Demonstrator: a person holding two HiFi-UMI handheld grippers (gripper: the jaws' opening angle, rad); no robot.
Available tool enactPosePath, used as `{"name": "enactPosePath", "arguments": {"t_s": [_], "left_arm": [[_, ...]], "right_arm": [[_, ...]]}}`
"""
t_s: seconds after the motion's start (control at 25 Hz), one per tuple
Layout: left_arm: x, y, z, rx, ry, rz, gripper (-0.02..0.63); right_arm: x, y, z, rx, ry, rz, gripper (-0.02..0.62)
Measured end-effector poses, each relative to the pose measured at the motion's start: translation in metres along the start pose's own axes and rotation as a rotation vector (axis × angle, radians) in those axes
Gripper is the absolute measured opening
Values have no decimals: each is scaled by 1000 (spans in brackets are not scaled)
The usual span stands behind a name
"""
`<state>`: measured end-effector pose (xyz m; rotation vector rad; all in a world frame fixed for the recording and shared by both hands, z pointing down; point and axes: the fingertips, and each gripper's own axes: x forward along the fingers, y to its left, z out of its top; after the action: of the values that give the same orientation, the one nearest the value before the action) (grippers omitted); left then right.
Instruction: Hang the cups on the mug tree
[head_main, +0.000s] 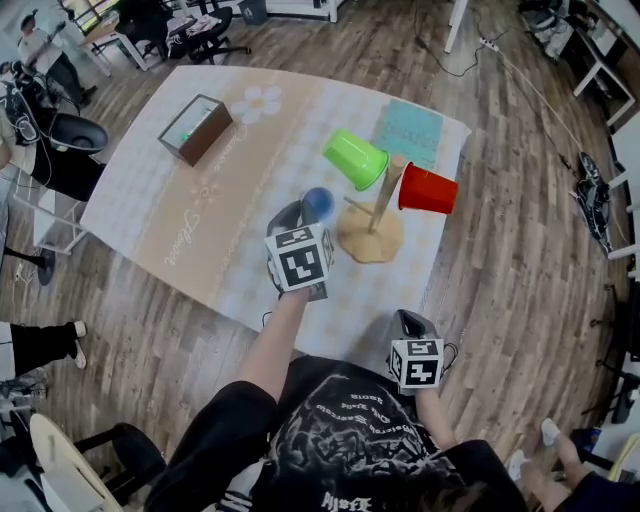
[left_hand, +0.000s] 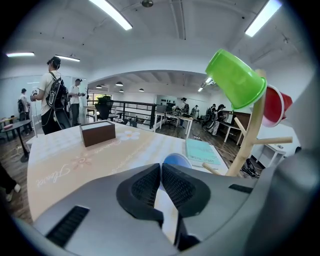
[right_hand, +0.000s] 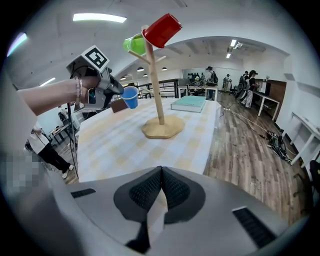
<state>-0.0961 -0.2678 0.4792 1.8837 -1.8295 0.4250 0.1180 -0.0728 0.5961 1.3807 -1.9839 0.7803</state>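
Note:
The wooden mug tree (head_main: 372, 232) stands near the table's right side, with a green cup (head_main: 355, 158) and a red cup (head_main: 428, 189) hung on its upper pegs. My left gripper (head_main: 305, 212) hovers just left of the tree, shut on the rim of a blue cup (head_main: 318, 203). In the left gripper view the blue cup (left_hand: 176, 161) peeks out beyond the closed jaws, and the tree (left_hand: 248, 145) rises at the right. My right gripper (head_main: 410, 322) hangs shut and empty off the table's near edge. The right gripper view shows the tree (right_hand: 156, 85) and the held blue cup (right_hand: 130, 96).
A brown open box (head_main: 196, 128) sits at the table's far left and a teal book (head_main: 408, 133) lies behind the tree. The table (head_main: 180, 230) has a pale checked cloth. Chairs and people stand beyond the far left corner.

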Motion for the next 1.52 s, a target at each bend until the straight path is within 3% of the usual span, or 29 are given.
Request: {"name": "enactPosePath", "arguments": {"t_s": [0.32,1.12,1.36,1.52], "left_arm": [[5,-17,12,153,-79,2,34],[-4,-50,6,372,-133,-16,34],[-6,-57,-2,493,-146,-8,34],[-7,-63,-7,531,-147,-16,34]], "right_arm": [[1,-6,2,6,7,-14,9],[9,-9,9,-7,-4,-9,9],[11,-9,10,-13,-9,-12,9],[9,-9,13,1,-24,-4,9]]}}
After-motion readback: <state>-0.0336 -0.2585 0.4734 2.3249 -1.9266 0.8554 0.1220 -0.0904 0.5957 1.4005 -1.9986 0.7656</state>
